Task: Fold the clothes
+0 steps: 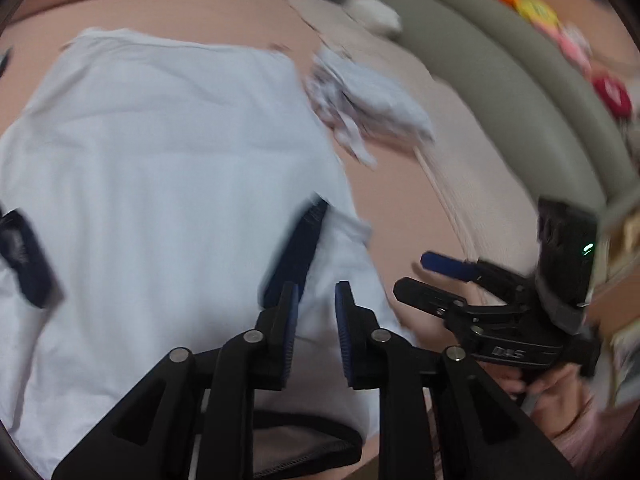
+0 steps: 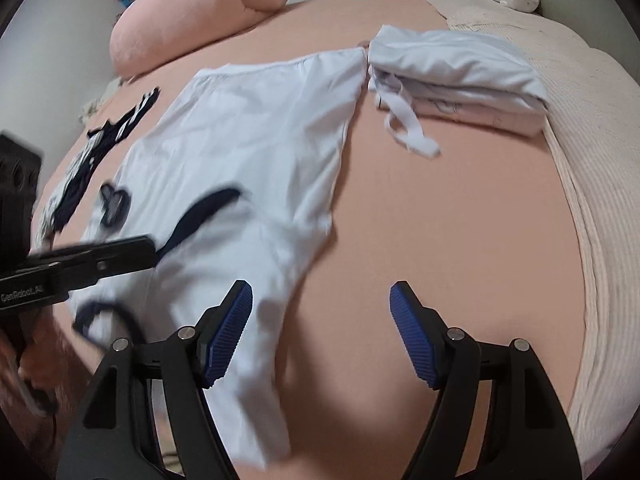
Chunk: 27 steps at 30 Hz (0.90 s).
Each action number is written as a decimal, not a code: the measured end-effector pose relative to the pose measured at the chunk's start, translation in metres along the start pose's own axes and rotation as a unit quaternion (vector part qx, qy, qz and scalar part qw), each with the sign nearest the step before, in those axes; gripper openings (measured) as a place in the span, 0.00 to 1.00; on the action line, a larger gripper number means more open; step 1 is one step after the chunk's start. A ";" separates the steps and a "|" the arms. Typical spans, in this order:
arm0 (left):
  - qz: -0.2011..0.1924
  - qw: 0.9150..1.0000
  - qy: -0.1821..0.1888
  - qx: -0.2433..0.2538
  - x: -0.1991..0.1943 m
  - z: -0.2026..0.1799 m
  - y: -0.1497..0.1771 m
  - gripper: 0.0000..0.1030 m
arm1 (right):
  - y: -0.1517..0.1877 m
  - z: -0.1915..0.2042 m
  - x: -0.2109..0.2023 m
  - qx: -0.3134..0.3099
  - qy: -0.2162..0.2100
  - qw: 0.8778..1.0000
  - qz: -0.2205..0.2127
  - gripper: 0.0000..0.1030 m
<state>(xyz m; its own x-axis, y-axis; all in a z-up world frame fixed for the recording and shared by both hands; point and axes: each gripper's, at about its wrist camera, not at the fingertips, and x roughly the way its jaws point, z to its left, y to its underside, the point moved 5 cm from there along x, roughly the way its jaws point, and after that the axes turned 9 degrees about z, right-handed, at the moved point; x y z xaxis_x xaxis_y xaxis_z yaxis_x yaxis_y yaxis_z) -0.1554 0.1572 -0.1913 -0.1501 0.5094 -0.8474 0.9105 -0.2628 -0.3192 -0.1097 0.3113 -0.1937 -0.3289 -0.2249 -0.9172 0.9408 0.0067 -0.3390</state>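
Left wrist view: the left gripper [image 1: 317, 308] hangs over the white shirt [image 1: 160, 184] spread on the bed [image 1: 460, 168], fingers slightly parted and empty.

Right wrist view: the right gripper [image 2: 321, 322] stands wide apart, empty; shirt at ten o'clock, folded pile [image 2: 460, 76] at one.

1 spread white shirt [image 2: 248, 128], 1 folded pile [image 2: 460, 76], 1 pink pillow [image 2: 192, 20], 2 grippers.

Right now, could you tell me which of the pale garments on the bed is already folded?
The folded stack at the far right, beside the textured blanket. The white shirt with navy trim lies spread flat, nearer both grippers.
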 end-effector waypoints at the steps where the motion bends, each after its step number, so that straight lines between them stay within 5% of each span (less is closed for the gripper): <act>1: 0.009 1.000 -0.022 0.010 0.008 -0.002 0.002 0.20 | 0.008 0.001 0.004 0.004 -0.006 1.000 0.012 0.71; 4: 0.009 0.995 -0.100 -0.009 0.014 0.015 -0.002 0.26 | 0.030 0.007 0.016 -0.005 0.025 0.999 0.037 0.70; 5: 0.013 0.994 -0.101 -0.026 0.012 0.020 -0.005 0.38 | 0.034 0.009 0.017 -0.017 0.059 0.997 0.035 0.70; 8: 0.005 0.996 -0.082 -0.037 -0.004 0.018 -0.002 0.39 | 0.045 0.009 0.007 0.000 0.101 0.994 0.030 0.72; 14: 0.034 0.991 -0.127 -0.002 -0.009 0.018 0.036 0.38 | 0.048 0.038 -0.006 0.002 0.063 0.998 -0.023 0.72; 20: -0.007 0.988 -0.128 -0.086 -0.056 0.070 0.082 0.38 | 0.055 0.081 0.016 -0.052 0.080 0.995 0.002 0.72; 22: 0.014 0.985 -0.122 -0.121 -0.055 0.092 0.100 0.37 | 0.058 0.095 0.023 -0.070 0.085 0.994 0.011 0.72; 27: 0.018 0.987 -0.122 -0.104 -0.062 0.095 0.135 0.29 | 0.069 0.113 0.029 -0.091 0.096 0.991 0.026 0.72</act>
<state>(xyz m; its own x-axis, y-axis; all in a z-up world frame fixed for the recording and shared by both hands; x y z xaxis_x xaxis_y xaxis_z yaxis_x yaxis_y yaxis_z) -0.0596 0.0124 -0.2225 -0.1823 0.2838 -0.9414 0.9723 -0.0904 -0.2155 -0.0447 0.1949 -0.2202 -0.3070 -0.0309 -0.9512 0.9318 0.1934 -0.3071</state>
